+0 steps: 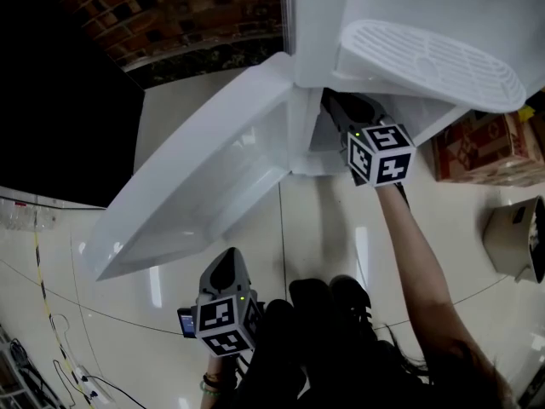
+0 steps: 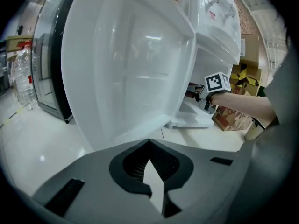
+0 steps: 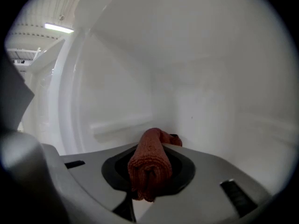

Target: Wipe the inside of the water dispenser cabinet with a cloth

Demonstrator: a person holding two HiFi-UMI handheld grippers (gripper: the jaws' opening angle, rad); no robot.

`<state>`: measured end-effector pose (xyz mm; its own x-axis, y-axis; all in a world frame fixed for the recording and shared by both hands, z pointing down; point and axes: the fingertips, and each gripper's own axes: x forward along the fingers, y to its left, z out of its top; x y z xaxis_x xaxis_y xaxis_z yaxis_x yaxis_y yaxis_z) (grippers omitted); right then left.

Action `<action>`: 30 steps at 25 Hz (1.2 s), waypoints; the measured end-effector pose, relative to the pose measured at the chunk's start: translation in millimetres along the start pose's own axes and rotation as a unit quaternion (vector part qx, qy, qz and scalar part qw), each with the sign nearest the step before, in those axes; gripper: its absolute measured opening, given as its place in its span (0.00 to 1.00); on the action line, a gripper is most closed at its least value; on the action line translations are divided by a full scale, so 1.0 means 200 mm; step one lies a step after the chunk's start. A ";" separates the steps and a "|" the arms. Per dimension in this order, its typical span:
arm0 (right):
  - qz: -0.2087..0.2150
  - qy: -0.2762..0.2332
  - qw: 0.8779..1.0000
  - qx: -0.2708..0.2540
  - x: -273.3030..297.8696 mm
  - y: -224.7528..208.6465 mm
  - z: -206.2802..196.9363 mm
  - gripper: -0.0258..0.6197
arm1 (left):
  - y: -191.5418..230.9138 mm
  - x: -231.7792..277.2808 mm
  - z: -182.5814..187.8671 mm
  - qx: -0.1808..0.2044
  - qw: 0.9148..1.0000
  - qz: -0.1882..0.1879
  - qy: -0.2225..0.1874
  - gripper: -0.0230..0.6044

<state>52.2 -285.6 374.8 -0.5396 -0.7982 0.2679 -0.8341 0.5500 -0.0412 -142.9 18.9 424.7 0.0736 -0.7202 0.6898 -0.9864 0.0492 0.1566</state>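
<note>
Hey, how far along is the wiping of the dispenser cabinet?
Done: the cabinet door stands open. In hand: the right gripper, shut on the red cloth, is inside the cabinet. The left gripper is shut and empty, outside. Left: the wiping itself; no wiped area shows.

Open door (image 1: 187,186) blocks the left; cabinet walls (image 3: 224,106) hem right tongs (image 3: 148,171).
</note>
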 end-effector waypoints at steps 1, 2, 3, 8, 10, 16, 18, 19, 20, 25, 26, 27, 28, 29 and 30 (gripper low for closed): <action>-0.006 -0.023 1.000 -0.007 -0.02 -0.01 0.09 0.16 | 0.00 0.00 0.00 0.000 1.000 0.002 0.000 0.04; -0.012 -0.045 0.999 -0.014 -0.04 -0.02 0.18 0.16 | 0.01 -0.01 0.00 0.000 1.000 0.003 0.000 0.04; -0.019 -0.067 0.997 -0.019 -0.06 -0.04 0.27 0.16 | 0.01 -0.01 0.00 -0.001 1.000 0.005 0.001 0.04; -0.052 -0.123 0.991 -0.008 -0.10 -0.18 0.49 0.16 | 0.02 -0.01 0.00 -0.001 1.000 0.007 0.002 0.04; -0.051 -0.098 0.994 0.003 -0.05 -0.23 0.40 0.16 | 0.02 -0.01 -0.01 -0.001 1.000 0.007 0.003 0.04; -0.053 0.057 0.997 0.001 0.02 -0.29 -0.19 0.16 | 0.03 -0.01 -0.01 0.000 1.000 0.009 0.005 0.04; -0.057 0.075 0.996 0.003 0.01 -0.29 -0.28 0.16 | 0.03 0.00 -0.01 0.000 1.000 0.009 0.004 0.04; -0.058 0.076 0.995 0.006 0.00 -0.28 -0.30 0.16 | 0.02 0.00 -0.01 0.000 1.000 0.008 0.005 0.04; -0.058 0.075 0.995 0.007 -0.01 -0.28 -0.30 0.16 | 0.02 0.00 -0.01 0.001 1.000 0.007 0.005 0.04; -0.066 0.035 0.997 -0.016 -0.06 -0.27 -0.15 0.16 | 0.00 0.00 0.00 0.006 1.000 0.005 0.004 0.04; -0.073 0.017 0.997 -0.016 -0.08 -0.28 -0.09 0.16 | 0.00 0.00 0.00 0.007 1.000 0.005 0.004 0.04; -0.081 -0.003 0.997 -0.014 -0.10 -0.30 -0.02 0.16 | 0.00 0.00 0.00 0.007 1.000 0.005 0.003 0.04; -0.090 -0.023 0.996 -0.013 -0.12 -0.31 0.05 0.16 | 0.00 0.01 0.00 0.008 1.000 0.005 0.003 0.04; -0.099 -0.042 0.994 -0.012 -0.14 -0.33 0.12 0.16 | 0.00 0.01 0.00 0.008 1.000 0.006 0.003 0.04; -0.107 -0.059 0.992 -0.014 -0.16 -0.34 0.18 0.16 | 0.00 0.01 0.00 0.008 1.000 0.006 0.004 0.04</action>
<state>122.7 -307.1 333.8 -0.3605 -0.9202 0.1527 -0.9289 0.3691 0.0311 -142.1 17.5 425.6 0.0622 -0.7140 0.6973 -0.9894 0.0475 0.1370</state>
